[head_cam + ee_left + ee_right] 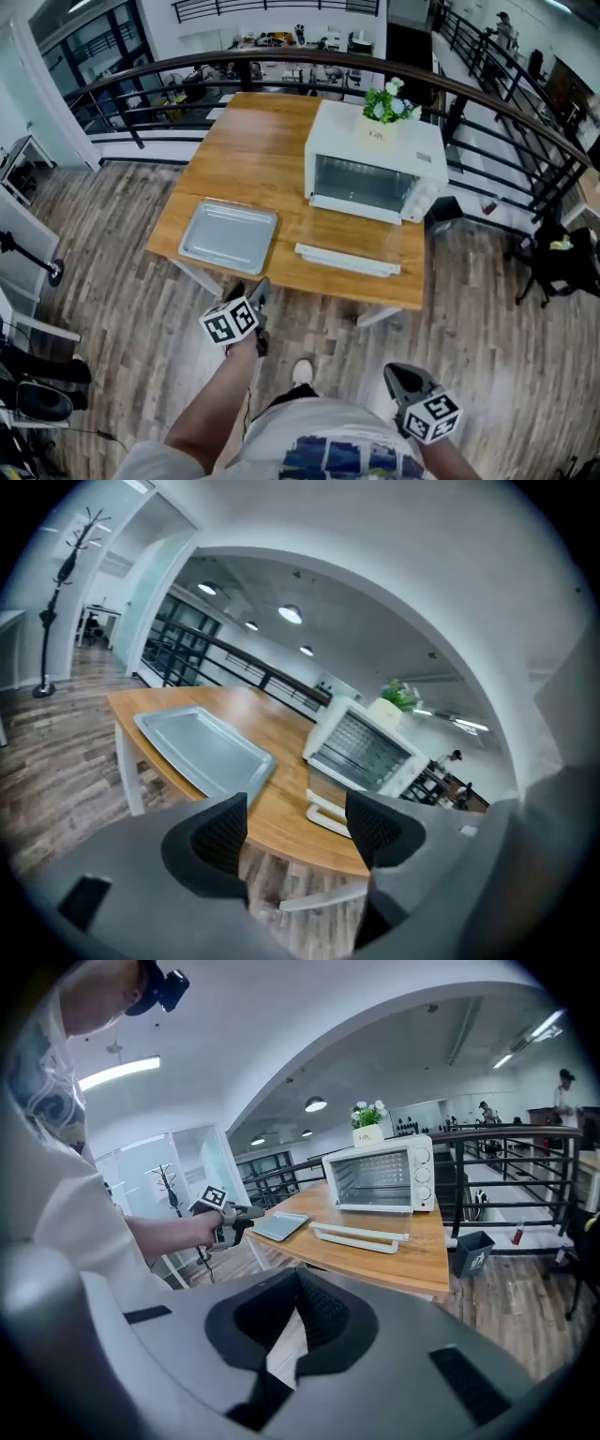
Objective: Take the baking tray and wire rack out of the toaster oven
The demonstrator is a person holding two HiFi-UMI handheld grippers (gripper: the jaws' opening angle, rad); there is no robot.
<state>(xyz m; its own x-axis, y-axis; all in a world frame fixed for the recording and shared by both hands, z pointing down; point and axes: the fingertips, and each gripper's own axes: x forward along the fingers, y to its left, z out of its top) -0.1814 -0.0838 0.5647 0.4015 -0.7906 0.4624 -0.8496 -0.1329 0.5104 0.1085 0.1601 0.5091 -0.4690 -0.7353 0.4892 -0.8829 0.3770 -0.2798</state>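
Observation:
A grey baking tray (228, 235) lies flat on the left part of the wooden table (253, 150), outside the white toaster oven (375, 173). The oven's glass door (347, 258) hangs open toward me. Thin wires show inside the cavity (361, 747); I cannot make out the rack clearly. My left gripper (260, 289) hovers off the table's near edge, just in front of the tray (202, 747), open and empty (295, 827). My right gripper (398, 377) is held low by my body, away from the table, its jaws shut on nothing (298, 1312).
A small potted plant (382, 111) stands on top of the oven. A dark curved railing (487, 103) runs behind the table. A bin (472, 1251) sits on the floor to the table's right. A coat stand (56, 583) is far left.

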